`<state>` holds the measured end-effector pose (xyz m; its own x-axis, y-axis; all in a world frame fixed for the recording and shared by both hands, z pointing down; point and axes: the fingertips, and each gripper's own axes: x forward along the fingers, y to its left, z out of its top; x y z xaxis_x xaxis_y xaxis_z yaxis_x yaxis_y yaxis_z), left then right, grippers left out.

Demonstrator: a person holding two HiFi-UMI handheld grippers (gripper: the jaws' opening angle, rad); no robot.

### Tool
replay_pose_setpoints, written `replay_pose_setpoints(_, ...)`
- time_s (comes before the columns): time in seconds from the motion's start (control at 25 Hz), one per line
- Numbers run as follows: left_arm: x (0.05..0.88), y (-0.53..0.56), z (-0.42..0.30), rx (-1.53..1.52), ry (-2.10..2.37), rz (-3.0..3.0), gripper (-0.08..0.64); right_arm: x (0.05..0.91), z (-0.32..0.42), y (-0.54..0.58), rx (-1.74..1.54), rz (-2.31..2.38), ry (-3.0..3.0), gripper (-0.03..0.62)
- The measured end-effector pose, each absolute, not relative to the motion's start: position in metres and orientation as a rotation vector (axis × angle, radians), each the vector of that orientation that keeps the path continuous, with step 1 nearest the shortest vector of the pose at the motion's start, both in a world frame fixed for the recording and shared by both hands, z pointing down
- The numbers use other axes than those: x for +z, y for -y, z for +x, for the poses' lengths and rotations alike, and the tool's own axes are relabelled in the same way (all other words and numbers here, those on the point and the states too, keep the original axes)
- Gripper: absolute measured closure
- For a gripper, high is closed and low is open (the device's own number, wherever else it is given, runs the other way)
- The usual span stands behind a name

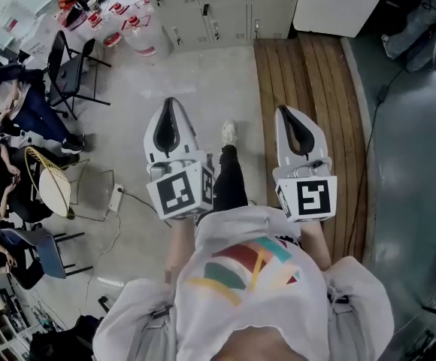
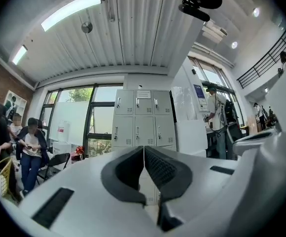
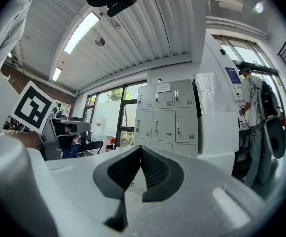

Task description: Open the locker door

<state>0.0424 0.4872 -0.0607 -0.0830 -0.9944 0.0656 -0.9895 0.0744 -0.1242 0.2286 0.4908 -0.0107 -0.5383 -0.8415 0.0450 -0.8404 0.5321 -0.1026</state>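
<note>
A bank of pale grey lockers (image 1: 218, 6) stands across the floor ahead, its doors closed, each with a small handle. The same lockers (image 2: 144, 117) show well beyond the jaws in the left gripper view, and the lockers (image 3: 166, 113) also appear far off in the right gripper view. My left gripper (image 1: 170, 104) and right gripper (image 1: 286, 113) are held side by side in front of the person's chest, pointing level toward the lockers. The left gripper (image 2: 144, 149) has its dark pads pressed together with nothing between them. The right gripper (image 3: 140, 150) stands the same way.
A large white box (image 1: 334, 2) stands right of the lockers on a wooden platform (image 1: 301, 74). Seated people (image 1: 7, 104) and folding chairs (image 1: 71, 70) fill the left side. A power strip (image 1: 116, 198) with its cable lies on the floor. A person (image 2: 215, 110) stands at the right.
</note>
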Motion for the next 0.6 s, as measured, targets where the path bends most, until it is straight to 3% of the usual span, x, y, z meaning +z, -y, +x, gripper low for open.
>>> replay_pose_setpoints(0.24, -0.029, -0.369, -0.001, -0.192, -2.259, -2.124, 0.541, 0.013, 0.206, -0.395, -0.11, -1.621, -2.703, 0.588)
replay_pose_setpoints(0.6, -0.026, -0.113, -0.054, -0.163, -2.203, -2.199, 0.541, 0.006, 0.156, -0.157, -0.074, -1.725, -2.654, 0.588)
